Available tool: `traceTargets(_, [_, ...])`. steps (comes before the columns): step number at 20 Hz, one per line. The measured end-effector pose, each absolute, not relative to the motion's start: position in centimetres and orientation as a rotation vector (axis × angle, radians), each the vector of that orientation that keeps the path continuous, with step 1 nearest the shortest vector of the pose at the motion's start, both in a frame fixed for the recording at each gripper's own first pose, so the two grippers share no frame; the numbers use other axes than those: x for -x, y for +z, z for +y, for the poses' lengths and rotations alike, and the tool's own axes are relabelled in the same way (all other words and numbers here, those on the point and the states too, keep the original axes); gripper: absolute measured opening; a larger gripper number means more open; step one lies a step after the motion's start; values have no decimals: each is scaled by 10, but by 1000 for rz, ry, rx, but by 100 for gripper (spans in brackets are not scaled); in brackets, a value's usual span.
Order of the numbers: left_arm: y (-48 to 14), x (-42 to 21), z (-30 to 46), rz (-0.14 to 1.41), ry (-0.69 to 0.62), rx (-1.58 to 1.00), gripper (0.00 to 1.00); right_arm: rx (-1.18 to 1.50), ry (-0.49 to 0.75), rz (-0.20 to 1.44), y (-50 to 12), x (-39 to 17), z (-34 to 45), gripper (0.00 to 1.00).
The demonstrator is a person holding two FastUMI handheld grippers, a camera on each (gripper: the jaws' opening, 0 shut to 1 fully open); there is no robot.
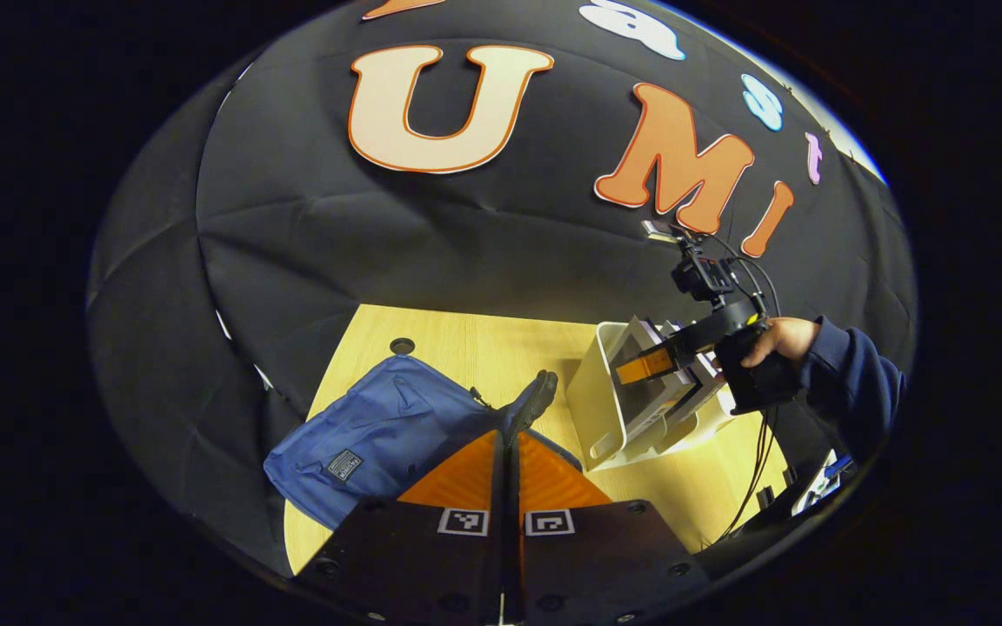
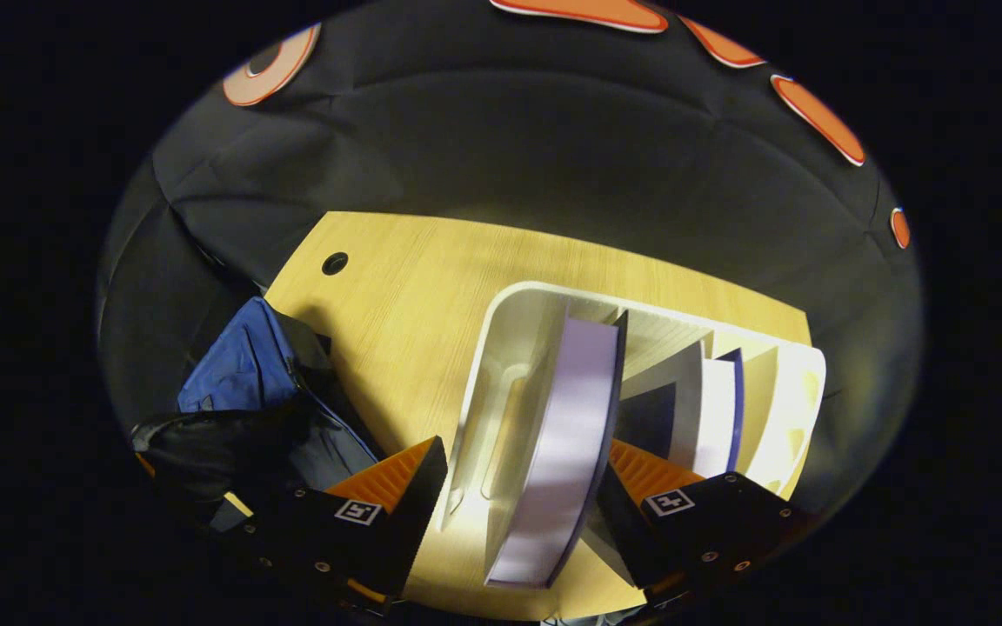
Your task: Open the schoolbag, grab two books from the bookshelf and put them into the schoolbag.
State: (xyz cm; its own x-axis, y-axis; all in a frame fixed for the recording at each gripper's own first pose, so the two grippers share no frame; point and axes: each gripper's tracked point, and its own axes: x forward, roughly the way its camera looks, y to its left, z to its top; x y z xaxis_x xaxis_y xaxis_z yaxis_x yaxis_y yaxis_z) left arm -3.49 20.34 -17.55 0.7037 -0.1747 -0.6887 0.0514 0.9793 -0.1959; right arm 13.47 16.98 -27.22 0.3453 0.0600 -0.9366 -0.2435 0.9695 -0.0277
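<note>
Table: a pale wooden tabletop (image 1: 501, 348) with a round cable hole near its far left corner (image 1: 402, 345); in the right gripper view the same tabletop (image 2: 414, 287) carries everything below.
Schoolbag: a blue fabric schoolbag (image 1: 379, 426) lies flat on the left part of the table, a small grey label patch on its front; its dark handle or strap (image 1: 531, 402) rises at the bag's right edge. In the right gripper view the blue bag (image 2: 240, 365) sits at the left, with dark folds below it.
Bookshelf: a white plastic file-style bookshelf (image 1: 592, 391) stands on the right part of the table, just beside the bag; in the right gripper view its rounded white wall (image 2: 488, 365) faces the camera.
Books: a thick book with lilac-white page edges and a dark cover (image 2: 566, 435) stands upright in the near compartment; thinner white and dark-blue books (image 2: 710, 409) stand in compartments behind it.
Right gripper: (image 2: 523, 509) fingers spread wide, one on each side of the thick book, the left one apart from it, the right one close beside its cover; contact cannot be told. In the left gripper view it (image 1: 644, 365) reaches into the shelf, held by a hand (image 1: 779, 339) in a dark blue sleeve.
Left gripper: (image 1: 510, 474) fingers (image 1: 466, 478) pressed together above the bag's right edge, with the dark strap just beyond the tips; whether they pinch it cannot be told.
</note>
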Motion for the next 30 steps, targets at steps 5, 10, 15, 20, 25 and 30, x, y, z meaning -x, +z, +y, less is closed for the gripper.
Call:
traceTargets(5, [-180, 33, 209, 779, -132, 188, 1, 246, 122, 1309, -280, -140, 151, 59])
traceTargets(10, [-181, 34, 210, 773, -131, 208, 1, 258, 109, 1342, -283, -138, 150, 36])
traceTargets(15, [-181, 39, 208, 789, -131, 199, 5, 210, 129, 1346, -282, -128, 156, 41])
traceTargets(20, [-183, 43, 208, 803, -119, 177, 1, 137, 180, 1317, -260, -117, 147, 38])
traceTargets(25, [-185, 44, 200, 818, -121, 150, 1, 47, 245, 1221, -210, -103, 143, 37])
traceTargets(30, [-182, 44, 203, 817, -111, 136, 1, -46, 292, 1112, -155, -80, 129, 37])
